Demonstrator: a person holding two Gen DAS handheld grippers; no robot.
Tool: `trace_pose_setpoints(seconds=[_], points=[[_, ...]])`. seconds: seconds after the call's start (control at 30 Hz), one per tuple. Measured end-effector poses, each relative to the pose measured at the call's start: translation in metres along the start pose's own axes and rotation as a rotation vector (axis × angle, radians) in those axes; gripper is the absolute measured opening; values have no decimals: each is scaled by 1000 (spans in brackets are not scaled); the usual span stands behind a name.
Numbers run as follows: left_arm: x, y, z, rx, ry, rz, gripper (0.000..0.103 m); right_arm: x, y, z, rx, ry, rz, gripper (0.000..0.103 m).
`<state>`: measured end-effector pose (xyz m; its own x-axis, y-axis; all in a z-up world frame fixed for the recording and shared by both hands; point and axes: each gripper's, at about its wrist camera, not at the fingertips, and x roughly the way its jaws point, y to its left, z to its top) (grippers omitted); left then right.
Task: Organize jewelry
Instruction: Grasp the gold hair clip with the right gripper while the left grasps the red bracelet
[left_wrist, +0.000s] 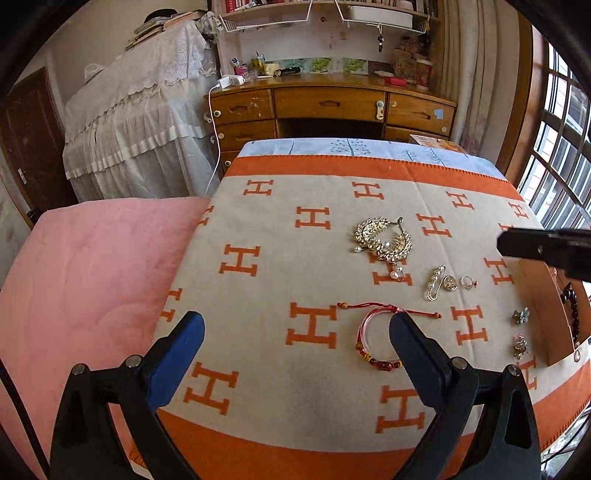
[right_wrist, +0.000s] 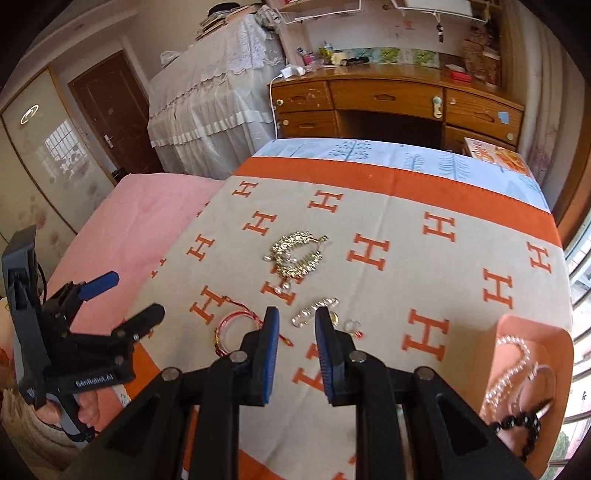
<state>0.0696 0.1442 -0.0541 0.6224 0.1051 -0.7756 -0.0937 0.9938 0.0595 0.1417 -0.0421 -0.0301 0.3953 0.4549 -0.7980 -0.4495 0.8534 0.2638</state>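
On the H-patterned blanket (left_wrist: 314, 266) covering the bed, red bracelet (left_wrist: 373, 341) lying below gold hair ornament (left_wrist: 382, 240), pearl pin (left_wrist: 436, 282) and ring (left_wrist: 467, 282) sitting beside, left claw (left_wrist: 297, 334) spreading wide and empty above it, right claw (right_wrist: 293, 332) hovering partly apart, gripping nothing, cardboard box (right_wrist: 532, 343) holding beads at right.

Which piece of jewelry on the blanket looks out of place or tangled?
Nothing is damaged or spilled. The gold pearl ornament lies in a loose heap, and the red bracelet's cord trails sideways. The smaller pieces lie apart on the blanket.
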Motion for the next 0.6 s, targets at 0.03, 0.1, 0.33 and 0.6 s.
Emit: trace_pose_setpoints(seconds=[0.03,0.1,0.33,0.6], points=[[5,0,-1,4,12,-5,97,9,2,8,-8,19,10,20],[17,-2,-3,11,46,-26,91,29,6,21,-28,58,33,20],[57,-12,-7,1,180,-138,75,100,6,42,-25,208,69,20],[82,-19,-8,2,245,-179,73,136,8,46,-26,264,60,20]])
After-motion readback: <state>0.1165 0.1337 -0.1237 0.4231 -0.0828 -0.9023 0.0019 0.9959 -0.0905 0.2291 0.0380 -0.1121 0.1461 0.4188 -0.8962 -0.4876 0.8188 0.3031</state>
